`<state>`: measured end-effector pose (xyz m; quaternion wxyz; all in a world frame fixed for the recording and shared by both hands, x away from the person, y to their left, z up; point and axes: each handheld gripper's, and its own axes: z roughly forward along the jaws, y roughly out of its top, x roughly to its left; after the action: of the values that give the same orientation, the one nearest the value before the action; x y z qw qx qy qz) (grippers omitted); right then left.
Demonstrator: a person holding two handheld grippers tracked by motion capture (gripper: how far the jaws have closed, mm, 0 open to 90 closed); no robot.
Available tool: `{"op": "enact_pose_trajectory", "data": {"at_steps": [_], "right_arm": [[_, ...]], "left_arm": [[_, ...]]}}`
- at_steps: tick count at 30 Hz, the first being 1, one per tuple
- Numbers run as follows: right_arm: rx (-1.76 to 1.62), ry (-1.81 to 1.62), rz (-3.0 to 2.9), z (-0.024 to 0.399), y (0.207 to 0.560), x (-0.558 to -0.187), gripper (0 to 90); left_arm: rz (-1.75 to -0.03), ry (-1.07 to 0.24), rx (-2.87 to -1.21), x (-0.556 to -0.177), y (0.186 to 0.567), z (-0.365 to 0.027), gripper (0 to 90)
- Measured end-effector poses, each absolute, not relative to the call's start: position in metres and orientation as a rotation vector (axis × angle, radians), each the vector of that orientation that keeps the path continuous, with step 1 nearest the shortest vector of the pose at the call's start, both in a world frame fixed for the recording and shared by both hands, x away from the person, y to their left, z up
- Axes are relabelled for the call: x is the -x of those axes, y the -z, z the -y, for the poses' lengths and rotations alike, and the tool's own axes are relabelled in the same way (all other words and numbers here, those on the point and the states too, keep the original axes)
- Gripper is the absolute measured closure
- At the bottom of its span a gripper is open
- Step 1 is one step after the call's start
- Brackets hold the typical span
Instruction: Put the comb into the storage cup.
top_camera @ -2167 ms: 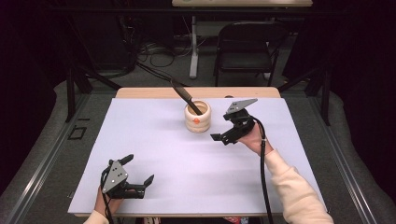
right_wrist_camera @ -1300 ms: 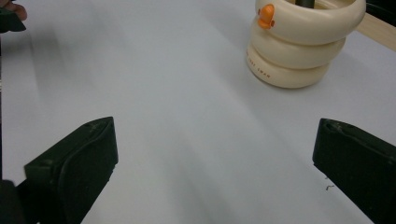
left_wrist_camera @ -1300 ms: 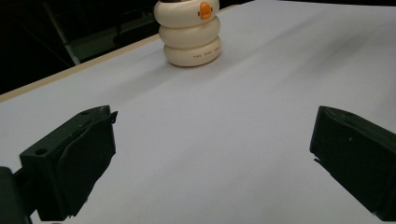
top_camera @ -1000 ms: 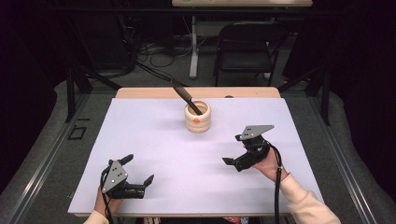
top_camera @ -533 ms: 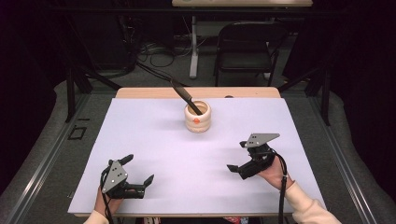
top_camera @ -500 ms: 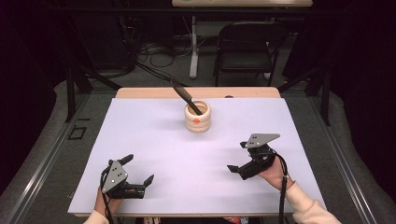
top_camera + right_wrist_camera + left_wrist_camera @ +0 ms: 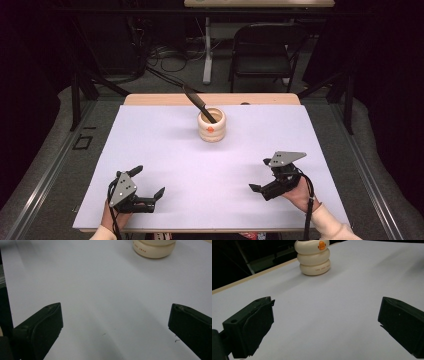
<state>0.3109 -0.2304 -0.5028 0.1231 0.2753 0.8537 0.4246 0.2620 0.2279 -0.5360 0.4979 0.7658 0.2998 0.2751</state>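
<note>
A cream ribbed pot (image 7: 211, 125) with an orange mark stands at the back middle of the white table (image 7: 165, 150). A dark utensil (image 7: 197, 102) leans out of it to the back left. My left gripper (image 7: 148, 181) rests open near the front left edge, nothing between its jaws. My right gripper (image 7: 260, 175) is open at the front right, also holding nothing. In the left gripper view the pot (image 7: 313, 260) sits far ahead of the open left gripper (image 7: 327, 305). In the right gripper view the pot's base (image 7: 153, 247) is at the top, beyond the open right gripper (image 7: 115, 307).
A wooden strip (image 7: 150, 99) runs along the table's far edge. Behind the table stand a black folding chair (image 7: 267, 45) and cables on the floor. White surface lies bare between the grippers and the pot.
My right gripper has drawn back from beside the pot to the front right of the table, staying open. The left gripper and the pot have not moved.
</note>
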Motion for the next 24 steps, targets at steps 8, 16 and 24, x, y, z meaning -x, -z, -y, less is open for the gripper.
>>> {"op": "enact_pose_trajectory", "data": {"at_steps": [8, 16, 24], "right_arm": [[-0.802, -1.223, -2.477, 0.236, 0.508, -0.3, 0.0], [-0.801, -1.226, -2.458, 0.242, 0.511, -0.291, 0.0], [-0.799, -1.235, -2.443, 0.245, 0.514, -0.282, 0.0]], "left_arm": [[-0.726, -0.665, -1.853, -0.262, 0.536, -0.228, 0.1], [-0.729, -0.665, -1.854, -0.262, 0.536, -0.228, 0.2], [-0.73, -0.663, -1.853, -0.262, 0.536, -0.227, 0.2]]}}
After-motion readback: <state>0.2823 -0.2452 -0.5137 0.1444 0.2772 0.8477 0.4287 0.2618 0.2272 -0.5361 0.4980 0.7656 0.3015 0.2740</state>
